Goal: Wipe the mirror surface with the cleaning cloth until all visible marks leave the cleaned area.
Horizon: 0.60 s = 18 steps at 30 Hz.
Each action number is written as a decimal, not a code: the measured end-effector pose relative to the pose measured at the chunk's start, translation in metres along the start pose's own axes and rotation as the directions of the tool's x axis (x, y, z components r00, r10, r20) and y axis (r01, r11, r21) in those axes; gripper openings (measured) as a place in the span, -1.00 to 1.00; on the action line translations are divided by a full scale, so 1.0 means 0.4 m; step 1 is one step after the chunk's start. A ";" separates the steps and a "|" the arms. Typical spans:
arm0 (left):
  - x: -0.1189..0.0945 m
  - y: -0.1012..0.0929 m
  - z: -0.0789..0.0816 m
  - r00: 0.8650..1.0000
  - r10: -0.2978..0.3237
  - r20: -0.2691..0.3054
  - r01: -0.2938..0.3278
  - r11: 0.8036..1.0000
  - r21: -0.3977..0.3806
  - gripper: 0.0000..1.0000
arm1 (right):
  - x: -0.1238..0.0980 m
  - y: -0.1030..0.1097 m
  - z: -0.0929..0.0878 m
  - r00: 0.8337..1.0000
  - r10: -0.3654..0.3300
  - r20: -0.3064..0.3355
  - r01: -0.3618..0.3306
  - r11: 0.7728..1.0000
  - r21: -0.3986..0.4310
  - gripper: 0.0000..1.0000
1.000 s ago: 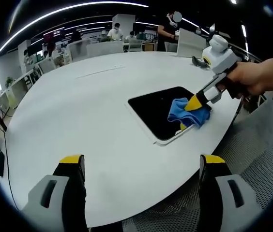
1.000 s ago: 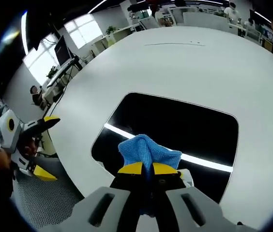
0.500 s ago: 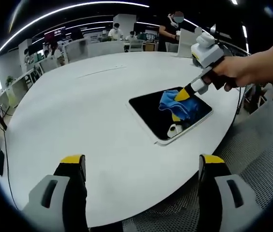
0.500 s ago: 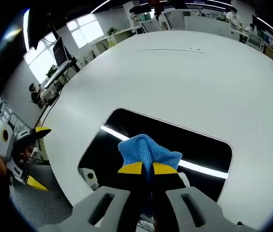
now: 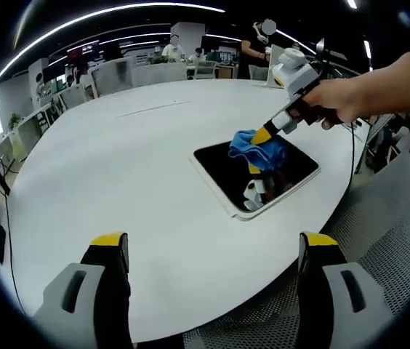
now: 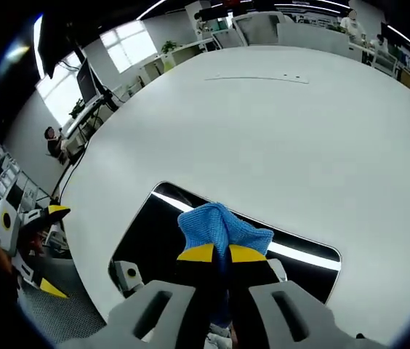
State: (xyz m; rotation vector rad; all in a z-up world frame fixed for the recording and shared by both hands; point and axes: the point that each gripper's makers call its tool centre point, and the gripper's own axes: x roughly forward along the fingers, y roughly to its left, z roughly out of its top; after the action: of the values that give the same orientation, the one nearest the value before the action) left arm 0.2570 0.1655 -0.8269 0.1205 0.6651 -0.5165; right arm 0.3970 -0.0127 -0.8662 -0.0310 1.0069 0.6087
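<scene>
A dark rectangular mirror (image 5: 241, 174) with a white frame lies flat on the white table (image 5: 118, 167) near its right edge. My right gripper (image 5: 263, 136), held by a hand, is shut on a blue cleaning cloth (image 5: 252, 143) and presses it on the mirror's far part. In the right gripper view the blue cleaning cloth (image 6: 223, 229) sticks out past the yellow-tipped jaws of my right gripper (image 6: 216, 254), over the mirror (image 6: 154, 233). My left gripper (image 5: 212, 251) stands open above the table's near edge, nothing between its fingers; it also appears as the left gripper (image 6: 34, 236) at the left of the right gripper view.
A grey mesh chair (image 5: 387, 233) stands at the right of the table. Desks, chairs and people fill the office behind the table's far edge (image 5: 183, 69). A thin seam with small dots (image 6: 256, 78) crosses the tabletop far from the mirror.
My right gripper has slid the cloth across the mirror, from its near right corner toward its far edge. The left gripper has stayed put.
</scene>
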 end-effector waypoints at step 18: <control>0.011 0.014 -0.003 1.000 0.004 0.003 -0.004 1.000 0.009 0.97 | 0.018 -0.016 0.035 1.000 0.021 0.019 -0.022 0.999 0.048 -1.00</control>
State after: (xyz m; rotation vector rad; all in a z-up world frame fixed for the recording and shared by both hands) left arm 0.2622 0.1689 -0.8309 0.1295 0.6590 -0.5161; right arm 0.4141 -0.0105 -0.8658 0.0276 1.0050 0.6033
